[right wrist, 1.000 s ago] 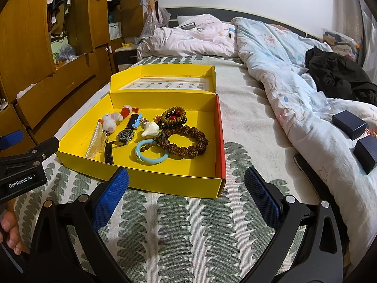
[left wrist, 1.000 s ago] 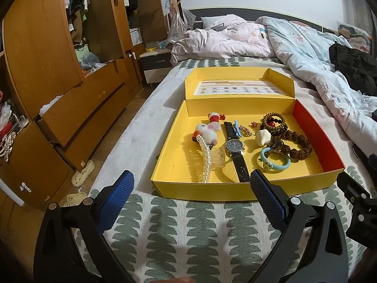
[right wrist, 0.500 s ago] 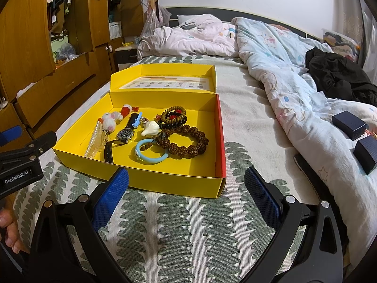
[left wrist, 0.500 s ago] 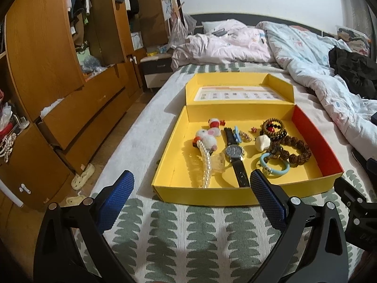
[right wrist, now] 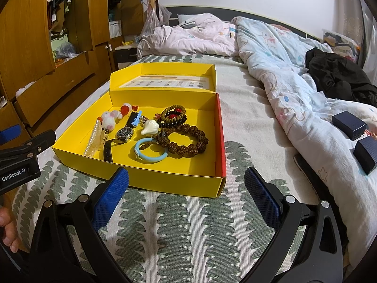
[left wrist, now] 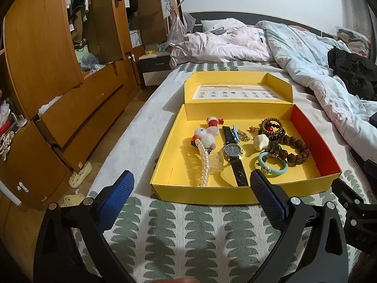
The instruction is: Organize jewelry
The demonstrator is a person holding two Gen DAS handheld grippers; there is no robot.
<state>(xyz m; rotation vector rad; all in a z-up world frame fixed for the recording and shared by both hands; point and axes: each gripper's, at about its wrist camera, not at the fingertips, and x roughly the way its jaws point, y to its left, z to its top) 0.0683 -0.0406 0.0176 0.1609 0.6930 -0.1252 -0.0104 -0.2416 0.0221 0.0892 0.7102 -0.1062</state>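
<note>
Bedding with a green leaf print covers the bed (left wrist: 188, 235) on which an open yellow box (left wrist: 200, 194) is seen in the left wrist view, at twelve o'clock from the left gripper (left wrist: 192, 197), whose jaws are spread wide and hold nothing. Inside the box, a pearl strand (left wrist: 204, 162) and a wristwatch (left wrist: 233, 152) are laid with their long axes running roughly from six to twelve o'clock, the watch strap ending close behind the near wall; a blue bangle (left wrist: 273, 166) and a brown bead bracelet (left wrist: 295, 152) are found toward one o'clock. In the right wrist view, the same box (right wrist: 165, 179) is met at about eleven o'clock from the right gripper (right wrist: 186, 192), whose jaws are likewise held wide apart and empty. From there the bangle (right wrist: 150, 153) and bead bracelet (right wrist: 190, 143) lie nearest, so the right hand is judged the closer one for those pieces, the left for watch and pearls. Two dark blue cases (right wrist: 350, 125) are seen on the quilt at three o'clock, well apart from the box. Whether the pieces are being gathered into the box or are to be sorted out of it cannot be told.
</note>
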